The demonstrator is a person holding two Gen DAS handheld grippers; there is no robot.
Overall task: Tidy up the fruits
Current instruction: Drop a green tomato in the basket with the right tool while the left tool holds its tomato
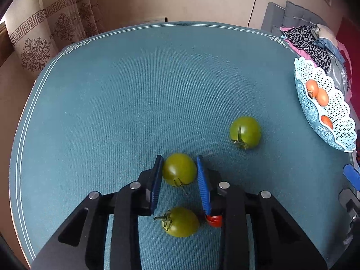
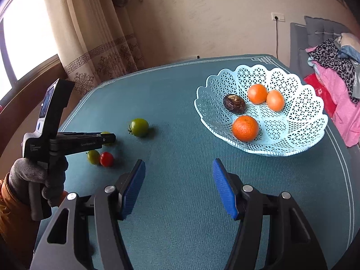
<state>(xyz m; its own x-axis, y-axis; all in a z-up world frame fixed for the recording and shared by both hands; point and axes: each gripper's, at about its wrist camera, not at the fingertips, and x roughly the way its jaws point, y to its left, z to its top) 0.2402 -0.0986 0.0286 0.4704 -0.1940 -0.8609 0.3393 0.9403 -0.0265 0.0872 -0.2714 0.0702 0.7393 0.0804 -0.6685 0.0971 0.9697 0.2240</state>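
Note:
In the left wrist view my left gripper point(image 1: 179, 160) is open, its blue pads on either side of a green tomato point(image 1: 179, 169); the left pad touches it and the right stands just off it. A second green tomato point(image 1: 181, 222) and a small red tomato point(image 1: 214, 220) lie under the fingers, a third green tomato point(image 1: 245, 132) further right. In the right wrist view my right gripper point(image 2: 178, 165) is open and empty above the cloth, in front of a light blue basket point(image 2: 299, 112) holding three oranges point(image 2: 245, 128) and a dark brown fruit point(image 2: 234, 103).
The teal tablecloth point(image 2: 180, 103) covers the table. The basket point(image 1: 337, 121) sits at the table's right edge. Clothes are piled on a grey sofa point(image 2: 333, 63) to the right. A curtain point(image 1: 45, 33) hangs behind on the left.

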